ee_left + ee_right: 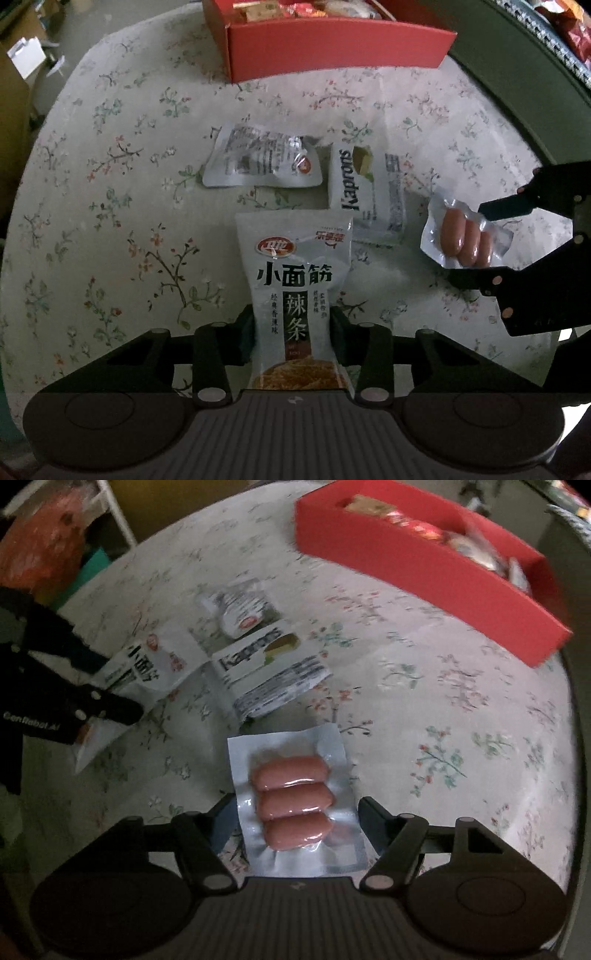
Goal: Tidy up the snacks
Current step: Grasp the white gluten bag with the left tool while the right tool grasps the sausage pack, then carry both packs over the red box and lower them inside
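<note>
My left gripper [293,336] is shut on a white spicy-strip snack packet [293,273], which it holds above the table; both also show at the left of the right wrist view, the gripper [110,698] and its packet [144,664]. My right gripper [295,823] is shut on a clear vacuum pack of three pink sausages [291,797]; the left wrist view shows the pack [463,236] at the right. A white Kaprons packet [364,192] and a silver packet [262,157] lie on the table between the grippers and the red box [332,44], which holds several snacks.
The round table wears a floral cloth [129,184]. The red box [424,565] stands at the table's far edge. A dark green chair back [517,74] is at the right. Clutter and a white frame [118,513] lie beyond the table's left side.
</note>
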Demonstrator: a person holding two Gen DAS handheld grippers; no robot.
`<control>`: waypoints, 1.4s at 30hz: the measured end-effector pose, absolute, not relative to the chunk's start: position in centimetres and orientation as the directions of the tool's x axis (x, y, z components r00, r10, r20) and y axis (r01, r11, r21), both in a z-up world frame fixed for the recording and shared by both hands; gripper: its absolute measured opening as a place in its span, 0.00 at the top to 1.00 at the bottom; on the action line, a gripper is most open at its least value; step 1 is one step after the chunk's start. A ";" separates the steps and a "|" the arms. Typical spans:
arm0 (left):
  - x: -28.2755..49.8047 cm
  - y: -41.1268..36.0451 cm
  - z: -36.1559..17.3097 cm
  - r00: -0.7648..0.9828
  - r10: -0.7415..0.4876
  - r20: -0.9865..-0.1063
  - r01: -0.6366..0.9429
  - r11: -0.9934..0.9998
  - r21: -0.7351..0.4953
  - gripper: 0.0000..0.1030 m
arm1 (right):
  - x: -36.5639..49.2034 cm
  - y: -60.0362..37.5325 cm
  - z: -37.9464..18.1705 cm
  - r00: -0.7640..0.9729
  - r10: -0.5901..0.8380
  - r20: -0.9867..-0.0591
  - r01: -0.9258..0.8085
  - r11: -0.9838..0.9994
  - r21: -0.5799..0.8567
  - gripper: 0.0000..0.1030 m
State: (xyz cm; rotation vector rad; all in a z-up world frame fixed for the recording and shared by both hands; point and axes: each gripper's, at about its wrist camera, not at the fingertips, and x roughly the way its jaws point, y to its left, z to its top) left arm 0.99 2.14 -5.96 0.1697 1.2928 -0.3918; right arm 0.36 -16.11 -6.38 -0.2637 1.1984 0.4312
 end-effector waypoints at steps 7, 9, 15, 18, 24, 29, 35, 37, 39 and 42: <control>1.0 1.8 -4.2 0.267 -0.248 -0.931 0.376 0.917 -0.137 0.53 | 0.3 -18.1 -3.5 0.413 0.221 -0.884 -0.338 0.938 0.077 0.26; 1.2 1.6 -3.7 0.284 -0.258 -0.923 0.373 0.917 -0.141 0.53 | 0.6 -18.4 -2.9 0.437 0.219 -0.872 -0.318 0.945 0.077 0.26; 2.4 1.0 -2.4 0.331 -0.266 -0.906 0.365 0.921 -0.137 0.53 | 2.1 -18.4 -1.7 0.482 0.210 -0.851 -0.293 0.954 0.070 0.26; 3.2 0.6 -1.6 0.360 -0.270 -0.893 0.361 0.923 -0.133 0.53 | 3.0 -18.6 -0.9 0.509 0.207 -0.836 -0.277 0.958 0.068 0.26; 5.3 0.4 0.1 0.416 -0.277 -0.866 0.331 0.933 -0.139 0.53 | 4.4 -19.1 0.6 0.566 0.183 -0.804 -0.240 0.969 0.052 0.26; 6.8 -0.2 0.9 0.450 -0.269 -0.851 0.310 0.941 -0.134 0.53 | 5.1 -19.2 1.6 0.595 0.169 -0.786 -0.224 0.974 0.040 0.26; 8.8 -1.1 1.7 0.485 -0.260 -0.835 0.291 0.948 -0.126 0.53 | 6.4 -19.5 2.8 0.631 0.151 -0.761 -0.203 0.979 0.026 0.26; 9.5 -1.4 1.9 0.491 -0.259 -0.832 0.286 0.950 -0.127 0.53 | 6.8 -19.5 3.1 0.642 0.144 -0.753 -0.196 0.980 0.020 0.26; 10.1 -1.7 2.2 0.498 -0.260 -0.828 0.282 0.951 -0.129 0.53 | 7.1 -19.6 3.3 0.650 0.138 -0.747 -0.191 0.981 0.015 0.26; 10.8 -2.2 2.6 0.510 -0.261 -0.820 0.278 0.952 -0.130 0.53 | 7.8 -19.7 3.6 0.660 0.125 -0.741 -0.185 0.983 0.001 0.26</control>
